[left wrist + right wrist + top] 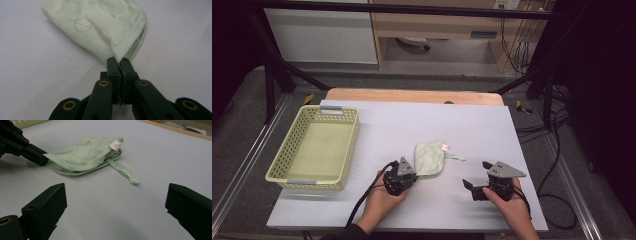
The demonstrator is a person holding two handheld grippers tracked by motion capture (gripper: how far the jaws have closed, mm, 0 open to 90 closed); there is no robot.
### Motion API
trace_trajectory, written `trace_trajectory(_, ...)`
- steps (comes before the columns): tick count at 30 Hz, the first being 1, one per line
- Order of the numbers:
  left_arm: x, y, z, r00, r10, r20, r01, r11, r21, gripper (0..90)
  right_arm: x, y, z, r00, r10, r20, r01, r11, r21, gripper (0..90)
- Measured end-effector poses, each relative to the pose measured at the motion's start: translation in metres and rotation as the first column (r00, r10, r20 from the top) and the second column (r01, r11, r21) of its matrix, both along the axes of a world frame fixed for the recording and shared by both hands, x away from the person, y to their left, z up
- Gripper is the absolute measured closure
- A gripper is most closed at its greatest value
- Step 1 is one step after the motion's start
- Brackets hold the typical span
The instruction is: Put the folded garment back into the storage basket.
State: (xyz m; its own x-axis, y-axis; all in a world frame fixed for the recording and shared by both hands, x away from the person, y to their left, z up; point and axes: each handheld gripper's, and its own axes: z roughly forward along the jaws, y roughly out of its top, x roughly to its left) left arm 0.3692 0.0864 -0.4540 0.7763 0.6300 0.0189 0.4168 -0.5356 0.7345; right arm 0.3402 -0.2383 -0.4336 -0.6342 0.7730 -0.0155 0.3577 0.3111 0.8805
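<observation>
So right now we've got the left gripper (119, 62) pinched tight on the hemmed corner of the small pale green cloth cap (430, 158), jaws closed all the way with just that folded edge of fabric between them. The cap lies flat on the white table cover (492, 130), roughly mid-table, and from our left gripper (401, 176) it stretches up and away, toward the far side and a bit to the right. Its long axis runs from the clamped corner out to the end with the little white label (116, 145), where a thin green strap (123, 171) trails off sideways toward the right hand. Our right gripper (478, 183) sits on the table well apart from the fabric with its jaws spread wide and nothing in them. The strap end points its way, so we reckon that's the nearer free bit for it to reach. The pale yellow perforated plastic basket (287, 172) stands off to the left, on the left gripper's side, so if the cap is headed there the left hand has the shorter trip.
</observation>
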Motion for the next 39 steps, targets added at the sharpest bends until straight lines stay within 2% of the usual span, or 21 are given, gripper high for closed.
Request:
trace_trajectory(5, -0.010, 0.010, 0.002, 0.9997, -0.013, -0.020, 0.013, 0.9999, 0.007, 88.0, 0.000, 0.002, 0.000, 1.0000, 0.007, -0.003, -0.007, 1.0000, -0.006, 4.1)
trace_trajectory(14, -0.029, 0.028, 0.005, 0.9979, -0.037, -0.053, 0.037, 0.9993, -0.007, 87.9, -0.002, 0.007, -0.002, 0.9996, 0.023, -0.016, -0.023, 0.9995, -0.021, 3.9)
trace_trajectory(20, -0.044, 0.045, 0.005, 0.9952, -0.043, -0.088, 0.041, 0.9987, -0.032, 87.9, -0.005, 0.014, -0.002, 0.9967, 0.056, -0.058, -0.057, 0.9982, -0.018, 4.1)
trace_trajectory(23, -0.049, 0.046, 0.006, 0.9940, -0.050, -0.098, 0.048, 0.9985, -0.029, 87.8, -0.006, 0.018, -0.002, 0.9954, 0.069, -0.066, -0.071, 0.9972, -0.024, 4.1)
trace_trajectory(27, -0.058, 0.053, 0.006, 0.9932, -0.049, -0.106, 0.047, 0.9987, -0.017, 87.7, -0.010, 0.030, -0.002, 0.9919, 0.101, -0.077, -0.104, 0.9939, -0.036, 4.4)
trace_trajectory(31, -0.062, 0.065, 0.007, 0.9903, -0.033, -0.135, 0.026, 0.9982, -0.055, 87.5, -0.014, 0.041, -0.001, 0.9877, 0.130, -0.087, -0.135, 0.9894, -0.054, 4.6)
trace_trajectory(39, -0.075, 0.070, 0.006, 0.9897, -0.038, -0.138, 0.033, 0.9988, -0.035, 86.5, -0.021, 0.064, -0.001, 0.9810, 0.168, -0.097, -0.175, 0.9823, -0.067, 4.8)
